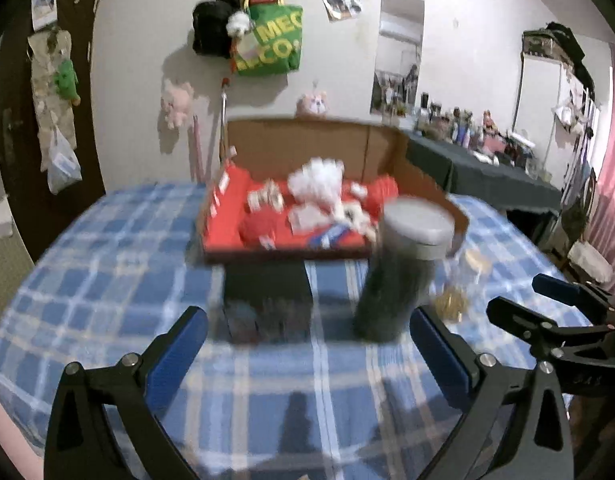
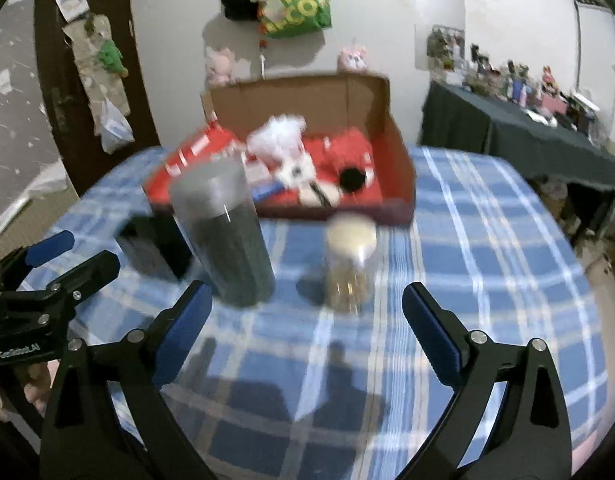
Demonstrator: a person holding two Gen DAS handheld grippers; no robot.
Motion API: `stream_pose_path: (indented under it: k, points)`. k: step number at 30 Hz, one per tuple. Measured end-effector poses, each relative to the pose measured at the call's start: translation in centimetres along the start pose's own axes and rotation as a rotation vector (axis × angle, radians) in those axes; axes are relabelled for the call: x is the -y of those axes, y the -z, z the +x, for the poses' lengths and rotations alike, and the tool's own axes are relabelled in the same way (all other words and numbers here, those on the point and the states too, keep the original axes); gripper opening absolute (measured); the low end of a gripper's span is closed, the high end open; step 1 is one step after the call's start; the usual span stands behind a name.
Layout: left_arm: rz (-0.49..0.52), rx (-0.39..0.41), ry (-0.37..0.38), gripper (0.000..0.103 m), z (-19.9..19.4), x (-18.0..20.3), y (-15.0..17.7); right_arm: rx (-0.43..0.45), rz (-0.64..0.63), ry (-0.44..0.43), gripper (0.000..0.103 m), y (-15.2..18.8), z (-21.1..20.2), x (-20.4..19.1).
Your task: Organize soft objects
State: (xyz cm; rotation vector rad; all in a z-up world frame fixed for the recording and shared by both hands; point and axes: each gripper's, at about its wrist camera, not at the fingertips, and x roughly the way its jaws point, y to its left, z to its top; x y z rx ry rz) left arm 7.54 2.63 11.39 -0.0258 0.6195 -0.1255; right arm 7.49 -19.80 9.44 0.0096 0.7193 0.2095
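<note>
**Two open claws over the blue checked worktop**

The left claw (image 1: 307, 344) is spread wide and holds nothing. It hangs over the near part of the worktop (image 1: 107, 280), which has a blue and white checked cloth on it. The right claw (image 2: 307, 316) is spread wide too, and it is empty. The two claws are side by side, the left one nearer the left edge.

Just past the claws stand three things in a row. On the left is a dark box (image 1: 267, 300). In the middle is a tall dark jar (image 2: 227, 240) with a grey lid. It stands upright, close to the dark box. On the right is a small clear jar (image 2: 349, 264) with a pale lid and something golden inside. It stands a bit apart from the tall jar. The pictures are blurry, so small marks cannot be read.

Behind them, toward the far edge of the worktop, sits a cardboard box (image 2: 399, 172) with a red inside. The soft toys (image 2: 307, 160) lie in it in a heap, red, white and a bit of black.

Farther back is the wall. A green bag (image 1: 271, 40) hangs there, with a pink plush toy (image 1: 177, 102) lower down to its left.
</note>
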Motion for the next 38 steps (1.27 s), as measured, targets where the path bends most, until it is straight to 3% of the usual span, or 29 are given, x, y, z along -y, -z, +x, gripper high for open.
stream_pose_path:
  k: [9, 13, 38]
  points:
    - [0.002, -0.15, -0.014, 0.103, 5.4, 0.2, 4.2, -0.128, 0.027, 0.065, 0.098, 4.2, 5.1, 1.4]
    - [0.009, -0.198, -0.045, 0.103, 6.7, 0.4, 5.2, -0.126, 0.004, 0.11, 0.098, 4.8, 5.6, 1.2]
    - [0.012, -0.212, -0.085, 0.103, 7.2, 0.9, 5.3, -0.124, 0.036, 0.134, 0.099, 4.9, 5.7, 2.2]
